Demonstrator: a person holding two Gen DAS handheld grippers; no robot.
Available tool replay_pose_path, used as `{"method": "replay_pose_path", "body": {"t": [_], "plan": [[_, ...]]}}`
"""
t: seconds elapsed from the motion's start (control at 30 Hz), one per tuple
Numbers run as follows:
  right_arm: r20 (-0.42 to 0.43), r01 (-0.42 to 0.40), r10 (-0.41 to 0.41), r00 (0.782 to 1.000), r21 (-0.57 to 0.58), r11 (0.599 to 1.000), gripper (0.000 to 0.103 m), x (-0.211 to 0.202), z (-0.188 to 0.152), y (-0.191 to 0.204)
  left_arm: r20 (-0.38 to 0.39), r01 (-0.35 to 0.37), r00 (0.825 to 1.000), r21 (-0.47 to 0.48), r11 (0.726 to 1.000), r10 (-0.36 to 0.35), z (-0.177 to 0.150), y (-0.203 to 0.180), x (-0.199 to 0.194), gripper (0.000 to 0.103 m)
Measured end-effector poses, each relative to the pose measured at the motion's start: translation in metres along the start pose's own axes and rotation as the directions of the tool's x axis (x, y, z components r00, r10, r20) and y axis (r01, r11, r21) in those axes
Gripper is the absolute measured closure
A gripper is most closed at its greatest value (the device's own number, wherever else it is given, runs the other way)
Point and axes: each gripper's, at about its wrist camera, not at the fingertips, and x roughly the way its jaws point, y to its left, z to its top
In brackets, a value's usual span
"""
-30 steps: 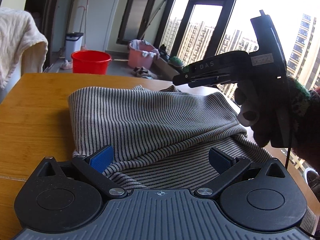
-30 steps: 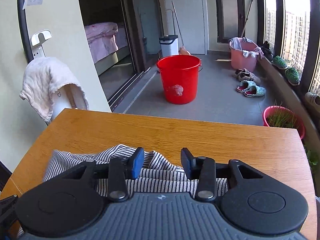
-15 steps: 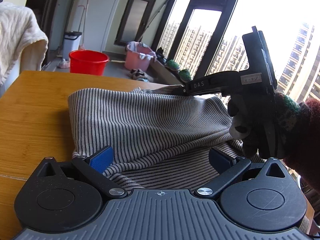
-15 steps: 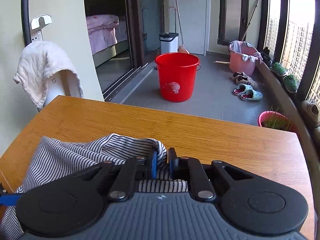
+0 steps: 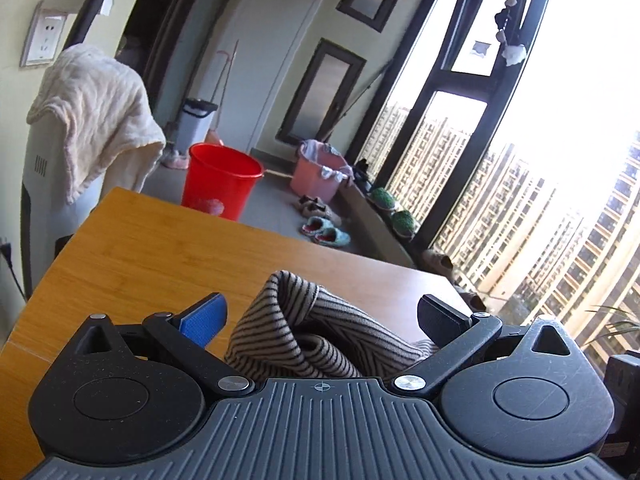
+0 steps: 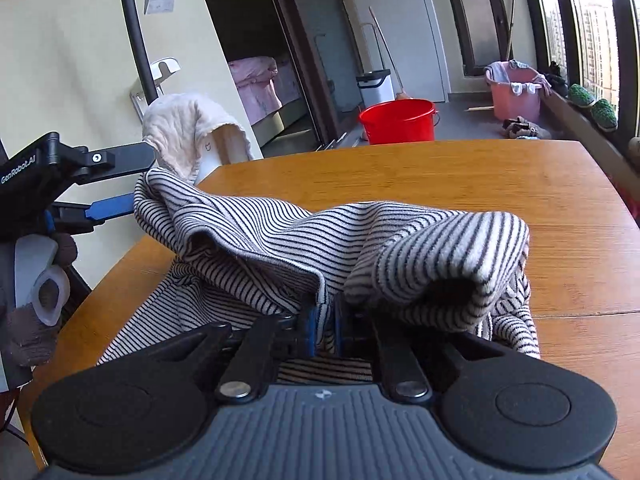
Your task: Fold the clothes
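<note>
A black-and-white striped garment (image 6: 280,236) lies bunched on the wooden table (image 6: 440,176). My right gripper (image 6: 326,316) is shut on a fold of it, and the raised cloth drapes over both sides of the fingers. A rolled part (image 6: 440,264) hangs to the right. My left gripper (image 5: 320,312) is open, fingers wide apart, with a hump of the garment (image 5: 304,328) standing between them and touching neither pad. In the right wrist view the left gripper (image 6: 136,180) sits at the garment's far left corner, held by a gloved hand (image 6: 32,328).
The table's far half (image 5: 160,248) is bare wood. Off the table stand a red bucket (image 5: 220,184), a pink basin (image 5: 316,176) and slippers (image 5: 324,232) on the floor. A cream towel (image 5: 92,116) hangs over a white appliance at the left edge.
My right gripper closed on the garment's far edge and pulled it across, bunching the flat cloth. The left gripper rose and tilted up; the right gripper left its view.
</note>
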Motion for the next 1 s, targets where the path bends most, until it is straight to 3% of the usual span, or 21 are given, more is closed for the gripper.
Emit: {"method": "replay_pose_path", "body": {"t": [0.1,0.13,0.17,0.27,0.3,0.37,0.43,0.5,0.6,0.7,0.8,0.9,1.0], "plan": [[0.003,0.016,-0.016,1.000,-0.022,1.000,0.095,-0.008,-0.003,0.000,-0.031,-0.077,0.996,0.047,0.996,0.078,-0.006,-0.007,0.005,0.002],[0.005,0.018,-0.018,1.000,-0.035,0.999,0.094,-0.012,-0.003,0.000,-0.054,-0.095,0.994,0.059,0.994,0.098,-0.010,-0.006,0.007,0.013],[0.009,0.017,-0.017,1.000,-0.042,0.999,0.093,-0.017,-0.004,-0.001,-0.079,-0.097,0.992,0.056,0.994,0.102,-0.016,-0.002,0.008,0.031],[0.034,0.018,-0.016,0.999,-0.040,0.999,0.082,-0.035,-0.001,-0.002,-0.144,-0.103,0.984,0.045,0.994,0.109,-0.034,0.011,0.010,0.040],[0.061,0.022,-0.019,0.998,-0.043,0.999,0.077,-0.044,0.003,0.001,-0.158,-0.104,0.981,0.041,0.994,0.109,-0.040,0.015,0.011,0.039],[0.136,0.025,-0.016,0.991,-0.062,0.998,0.052,-0.062,0.011,0.009,-0.156,-0.103,0.982,0.053,0.993,0.111,-0.047,0.014,0.010,0.039],[0.206,0.031,-0.013,0.978,-0.085,0.996,0.037,-0.074,0.021,0.016,-0.143,-0.102,0.983,0.070,0.992,0.111,-0.053,0.010,0.008,0.039],[0.223,0.031,-0.010,0.975,-0.091,0.995,0.016,-0.069,0.029,0.017,-0.142,-0.105,0.983,0.066,0.992,0.113,-0.054,0.008,0.007,0.038],[0.128,0.006,-0.002,0.992,-0.037,0.999,0.006,-0.039,0.023,-0.002,-0.147,-0.109,0.983,0.030,0.994,0.112,-0.052,0.016,0.001,0.029],[0.067,0.035,-0.037,0.997,0.028,0.999,0.005,-0.019,-0.001,-0.023,-0.128,-0.111,0.986,0.001,0.994,0.111,-0.045,0.023,-0.013,0.027],[0.091,0.032,-0.032,0.995,0.010,0.999,0.003,-0.023,-0.016,-0.024,-0.004,-0.138,0.990,0.032,0.990,0.138,-0.026,0.013,-0.039,0.025],[0.094,0.054,-0.053,0.994,-0.007,0.999,0.000,-0.021,-0.017,-0.018,0.108,-0.115,0.989,0.096,0.989,0.105,-0.008,-0.008,-0.054,0.013],[0.101,0.067,-0.065,0.993,-0.011,0.998,0.000,-0.021,-0.018,-0.016,0.032,-0.030,0.999,0.125,0.992,0.026,-0.010,-0.026,-0.037,0.015]]}}
